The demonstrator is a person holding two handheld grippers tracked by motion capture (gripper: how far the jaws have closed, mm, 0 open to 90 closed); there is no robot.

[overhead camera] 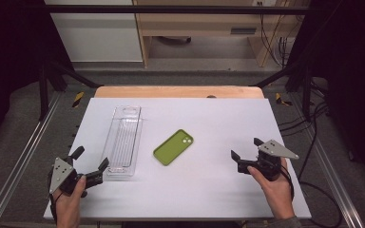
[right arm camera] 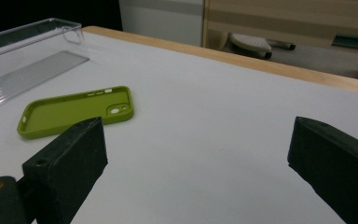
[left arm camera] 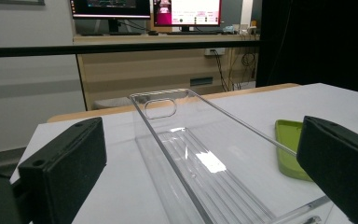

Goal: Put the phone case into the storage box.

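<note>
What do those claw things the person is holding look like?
Each hand holds a black tool with two chunky black jaws. The left gripper and the right gripper each carry a grey three-cornered plate on top, dotted with small holes. Up close, the jaws look like thick dark foam-like blocks. A black cable trails from each. A grey sleeve edge shows at the right wrist.

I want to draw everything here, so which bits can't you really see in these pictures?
- Clear tray: in the left gripper view its near end is cut off by the bottom edge.
- Green phone case: in the left gripper view, partly hidden behind a black jaw.
- Monitors: left gripper view, tops cut off, writing too small.
- Left gripper and right gripper: open, the hands cover their grips in the high view.
</note>
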